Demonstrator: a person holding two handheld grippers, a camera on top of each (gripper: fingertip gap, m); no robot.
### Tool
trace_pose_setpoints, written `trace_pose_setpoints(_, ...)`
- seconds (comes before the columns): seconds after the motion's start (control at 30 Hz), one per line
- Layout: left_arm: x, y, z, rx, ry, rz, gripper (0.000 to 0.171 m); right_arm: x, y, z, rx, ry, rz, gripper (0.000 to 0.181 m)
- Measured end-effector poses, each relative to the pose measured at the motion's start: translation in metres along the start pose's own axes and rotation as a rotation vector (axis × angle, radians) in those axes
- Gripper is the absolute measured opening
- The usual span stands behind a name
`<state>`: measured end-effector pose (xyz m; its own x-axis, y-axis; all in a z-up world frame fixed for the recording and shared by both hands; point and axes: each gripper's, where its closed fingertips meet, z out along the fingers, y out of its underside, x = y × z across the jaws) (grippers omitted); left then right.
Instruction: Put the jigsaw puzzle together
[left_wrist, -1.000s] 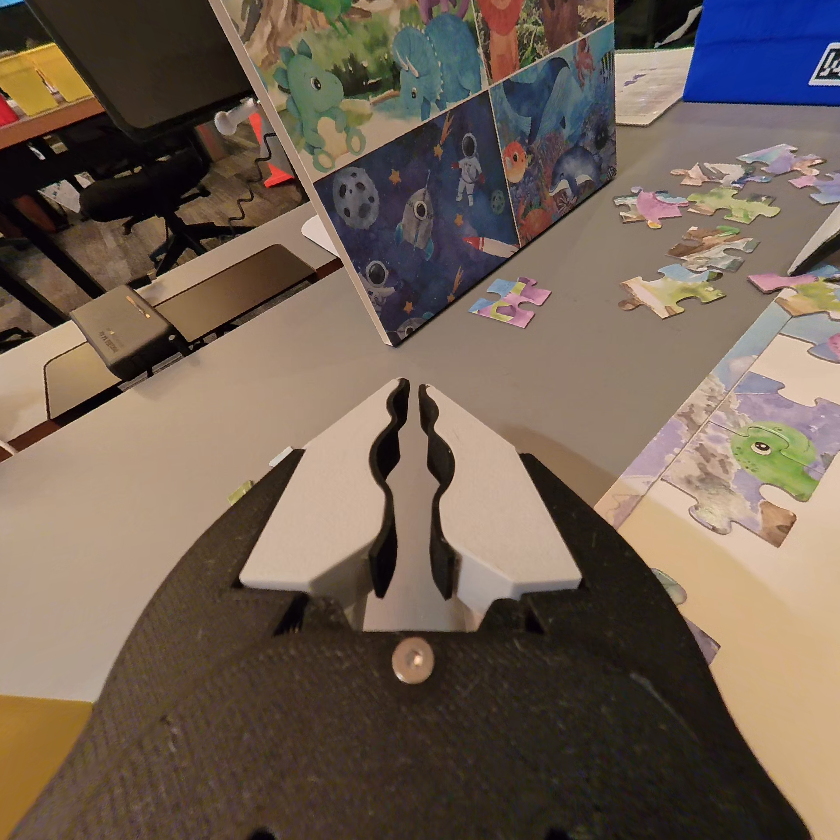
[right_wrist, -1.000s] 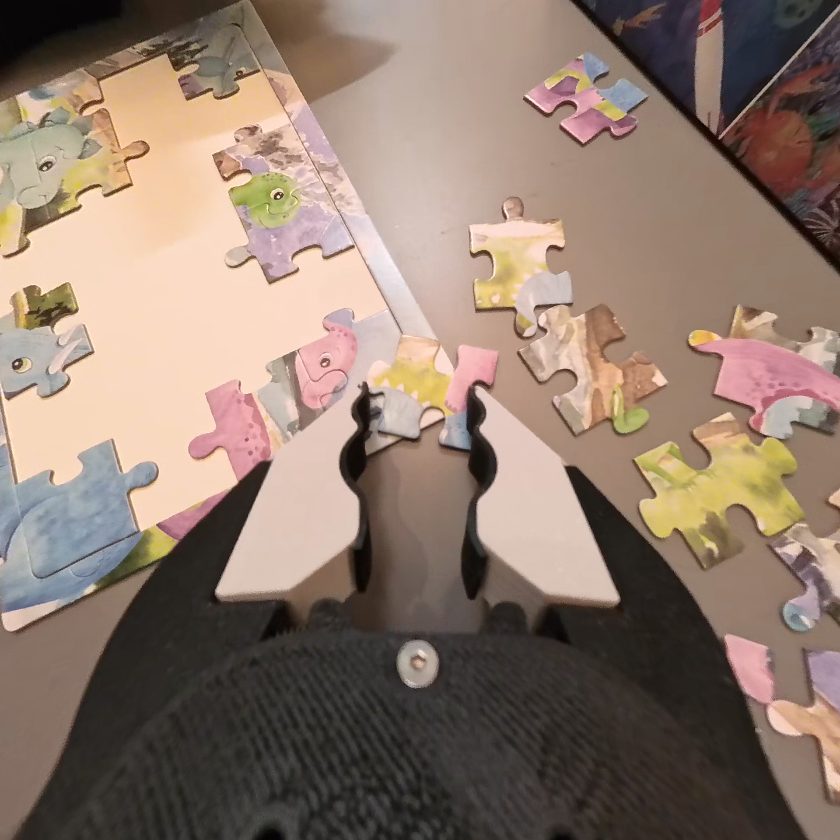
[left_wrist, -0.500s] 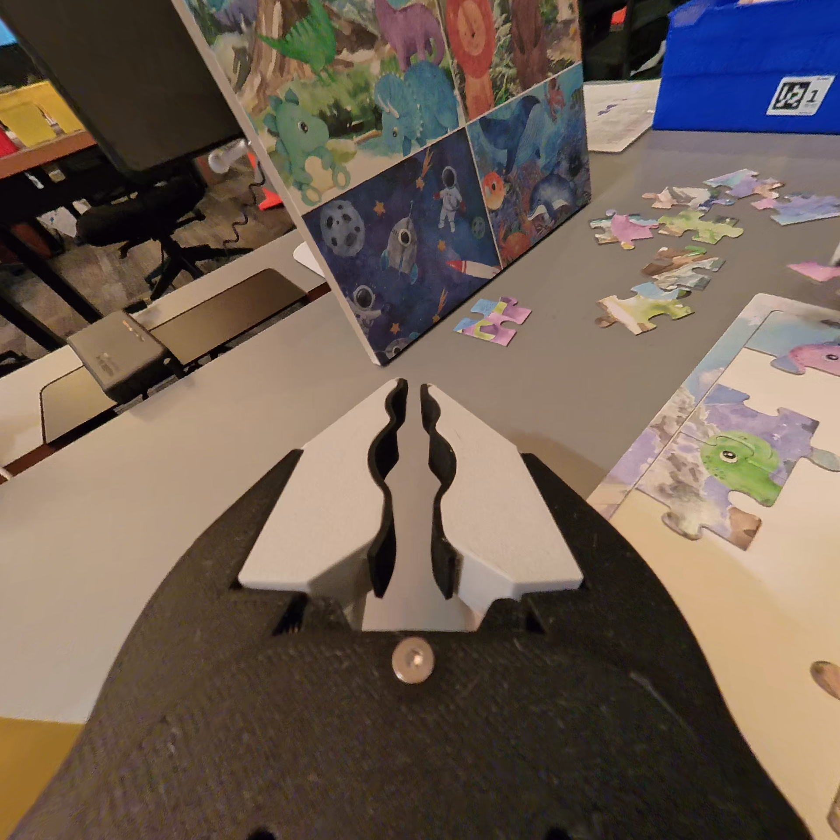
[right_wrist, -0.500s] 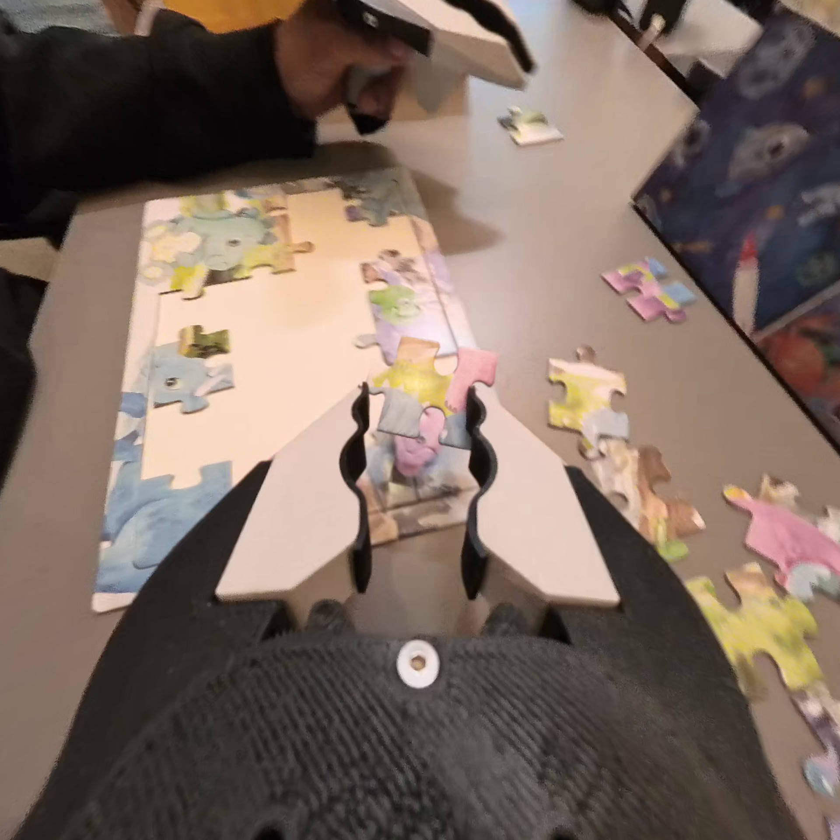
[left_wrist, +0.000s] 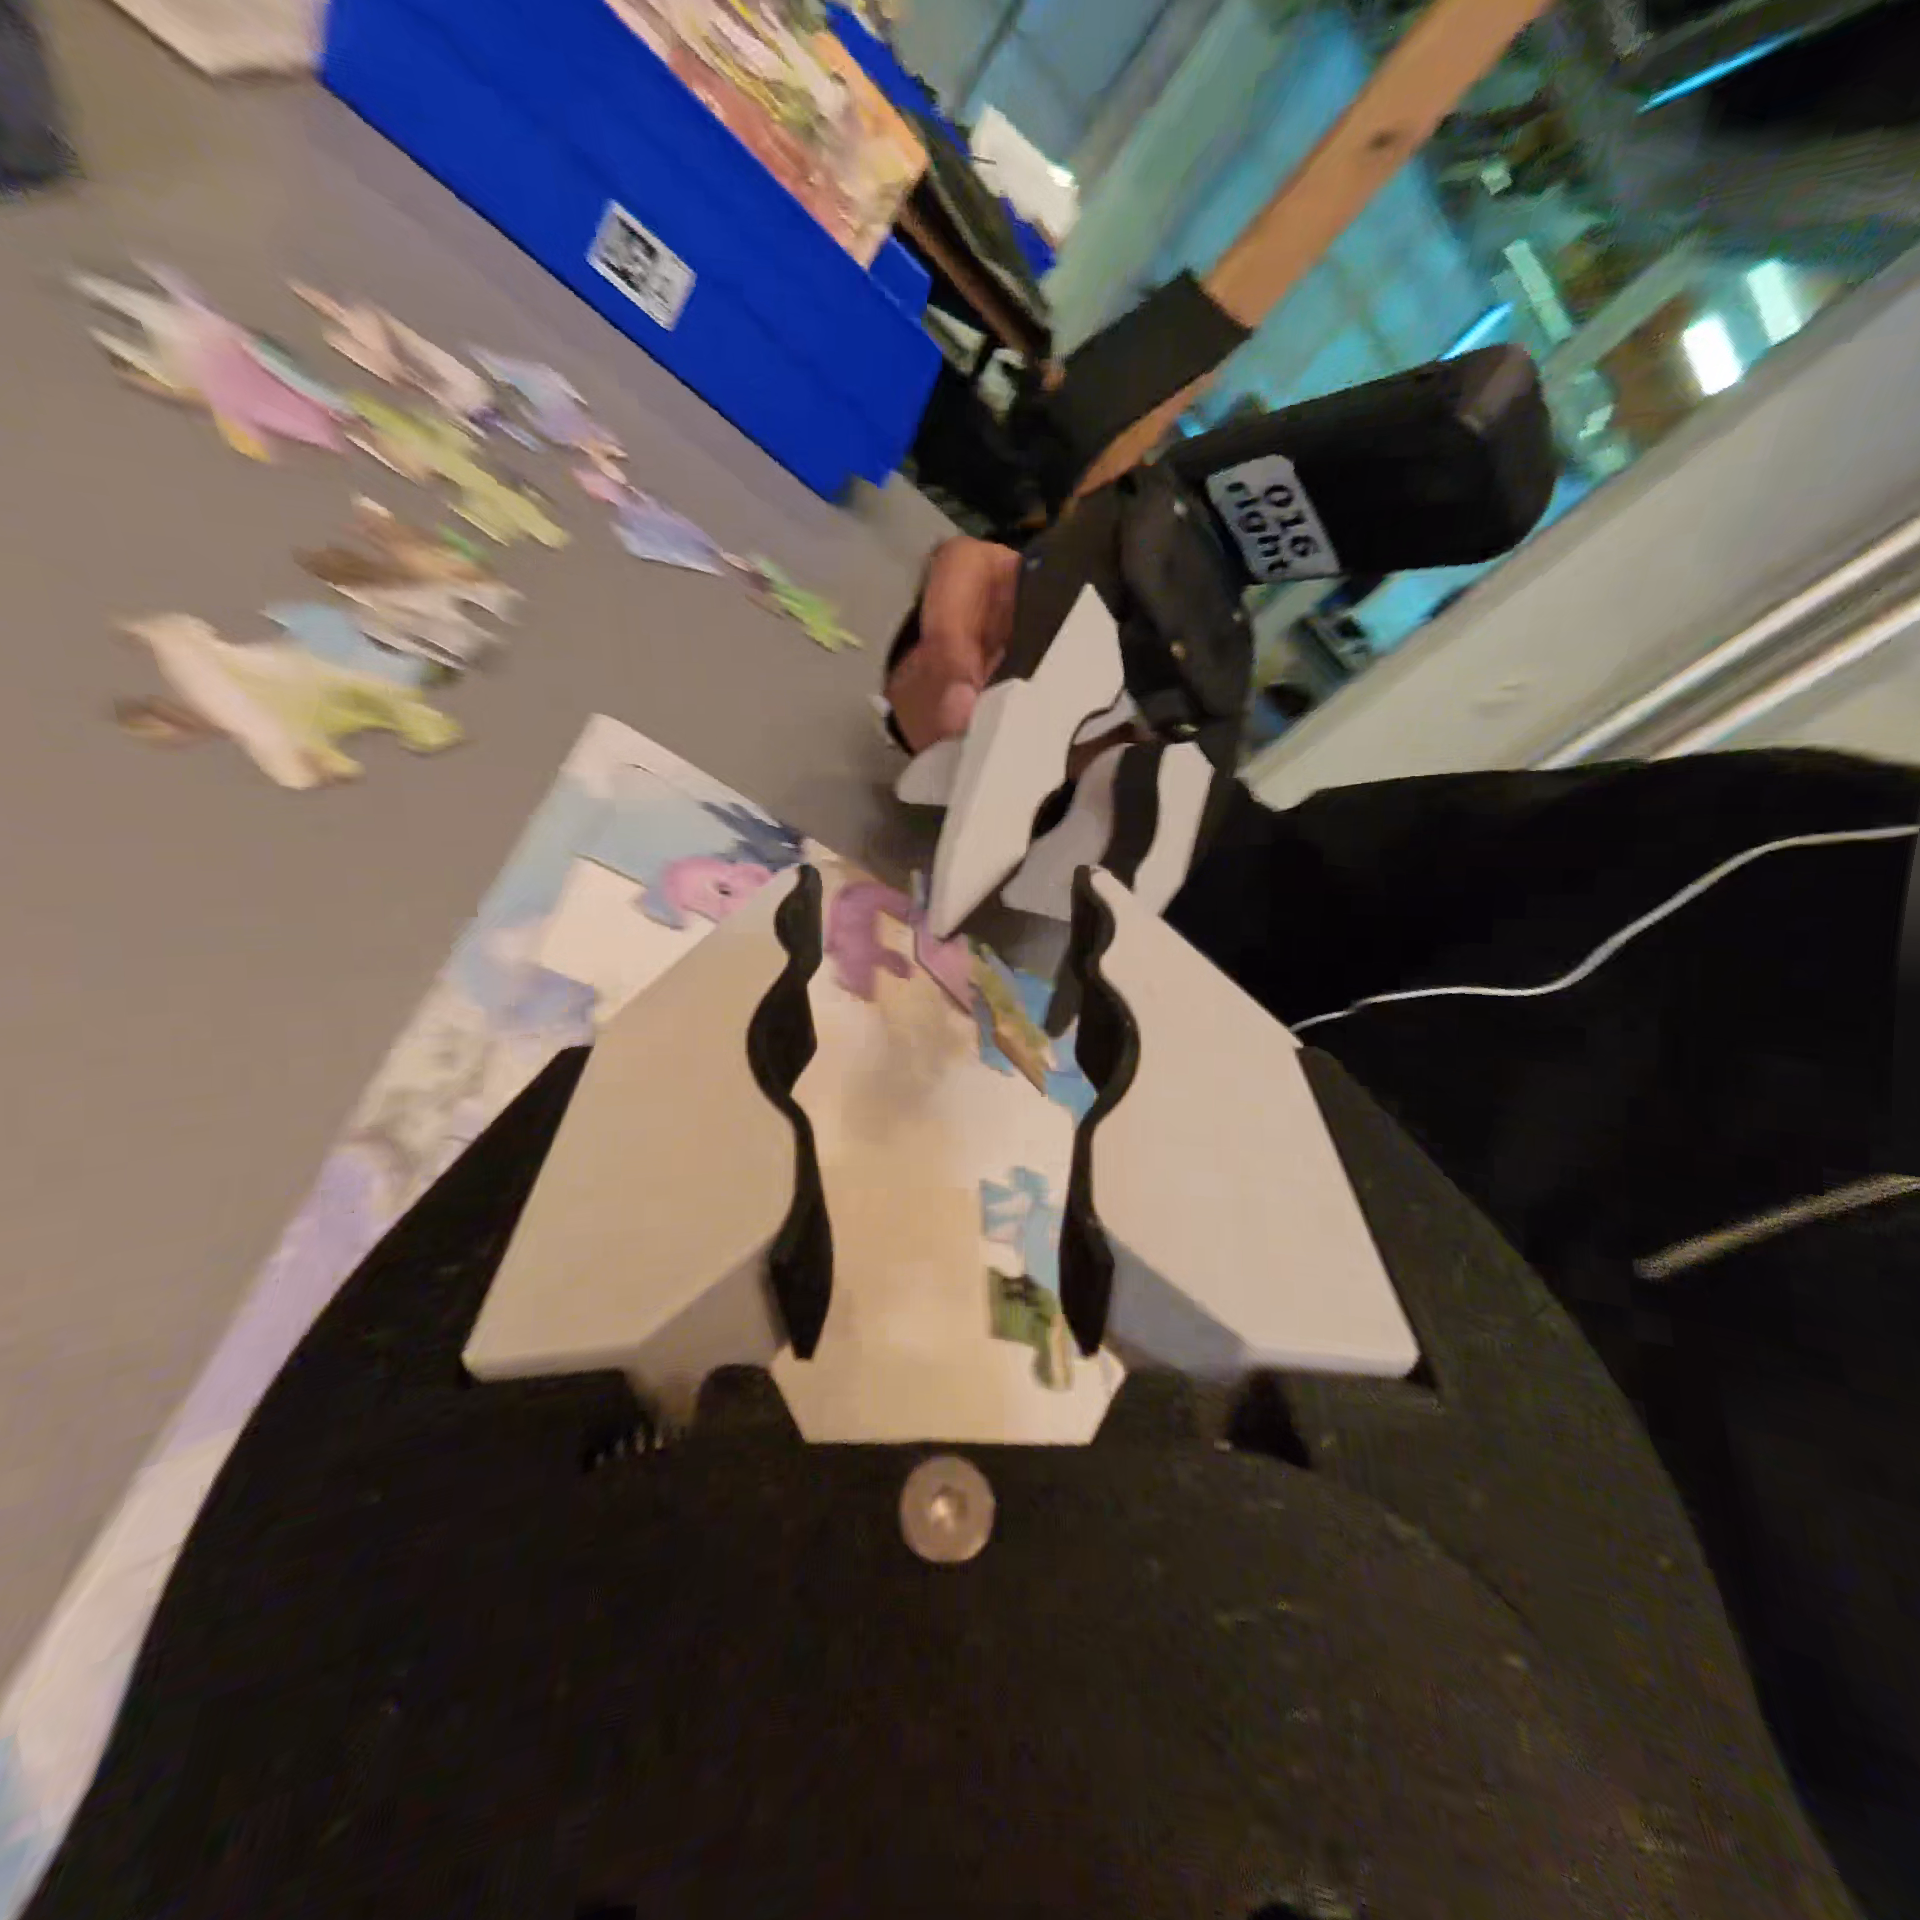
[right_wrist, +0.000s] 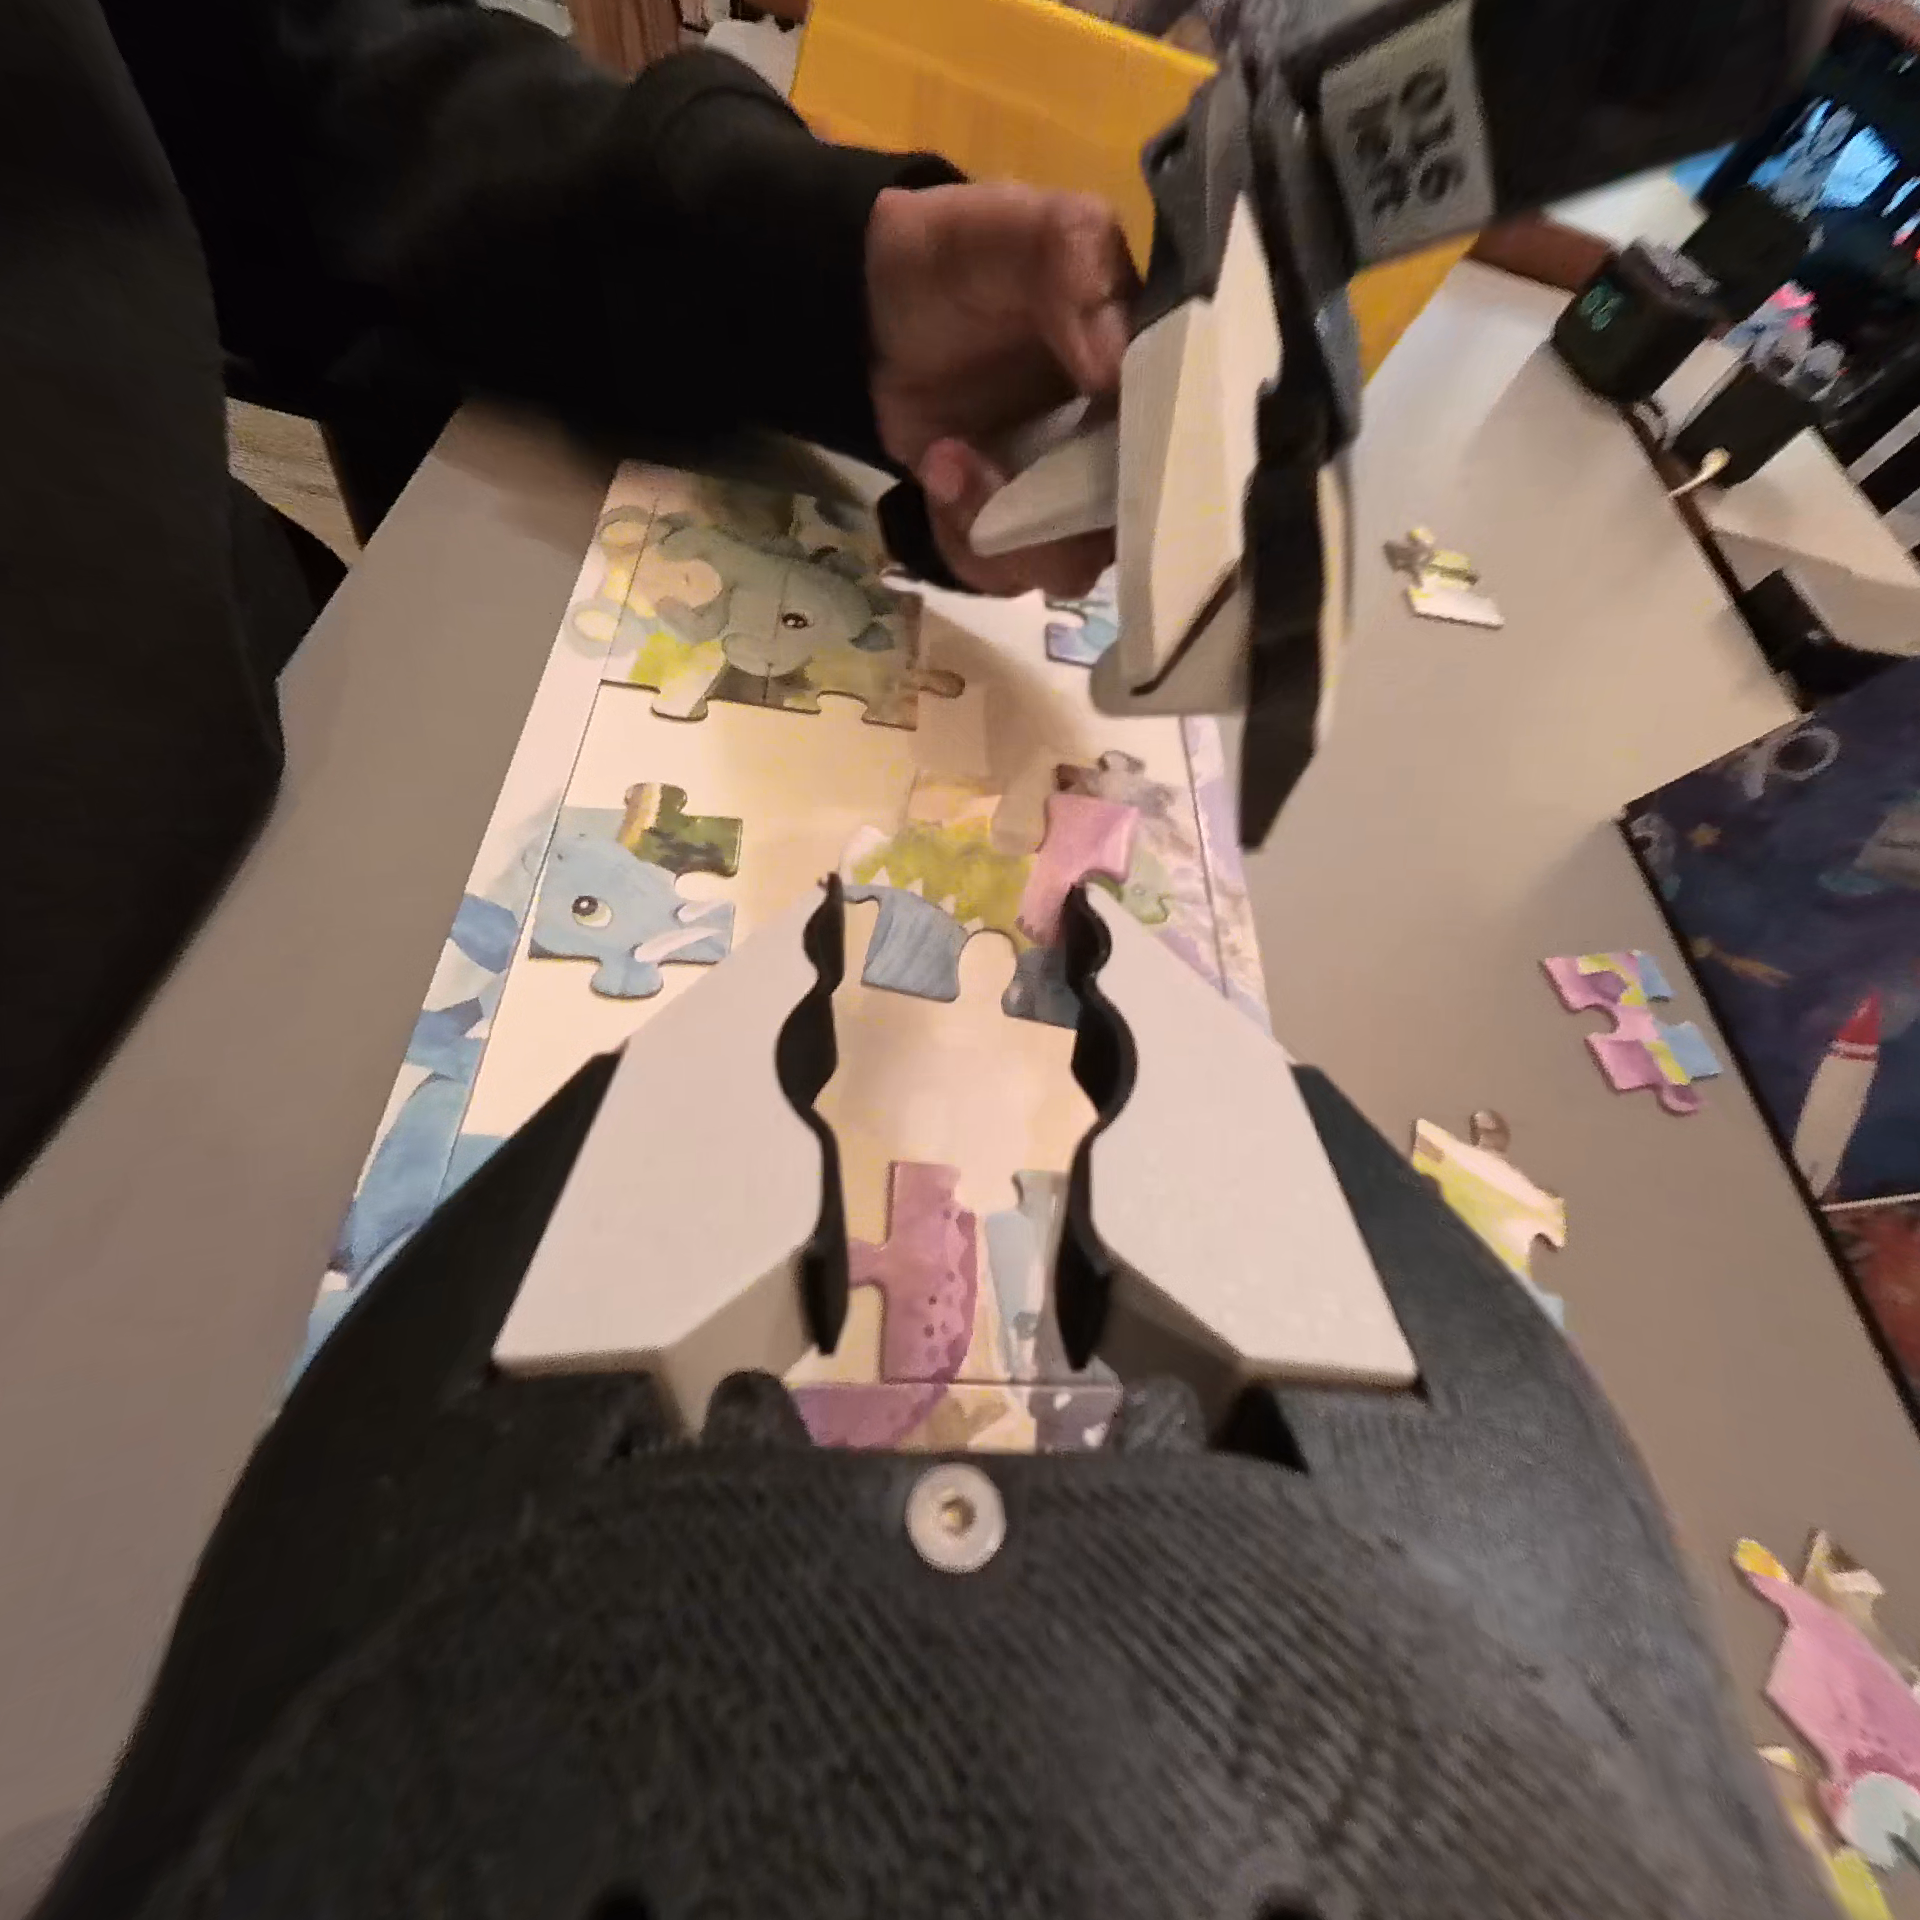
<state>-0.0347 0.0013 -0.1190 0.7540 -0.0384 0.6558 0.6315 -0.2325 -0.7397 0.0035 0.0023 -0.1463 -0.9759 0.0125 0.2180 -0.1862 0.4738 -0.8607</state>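
Right wrist view: right gripper (right_wrist: 951, 914) fingers clamped on puzzle piece (right_wrist: 971, 894) over board (right_wrist: 810, 748). Left wrist view: left gripper (left_wrist: 940, 899) fingers spread, empty; loose pieces (left_wrist: 281, 686) on bench blurred.

Between my right fingers (right_wrist: 1075, 935) I hold a puzzle piece (right_wrist: 966, 894), green, pink and blue, level over the puzzle board (right_wrist: 665, 748). The board lies flat on the counter (right_wrist: 1455, 831), partly filled: a grey-green animal, a blue one, a purple piece. Loose pieces (left_wrist: 281, 686) lie scattered beside it.
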Motion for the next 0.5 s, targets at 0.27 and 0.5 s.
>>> trace_pose_setpoints(0.27, 0.003, 0.013, 0.011, -0.031, 0.071, -0.095, 0.01, 0.003, -0.001, -0.002, -0.002, 0.047, -0.055, 0.035)
trace_pose_setpoints(0.5, -0.001, 0.014, 0.011, -0.023, 0.082, -0.144, 0.0, 0.021, 0.012, -0.01, -0.047, 0.129, -0.035, 0.034)
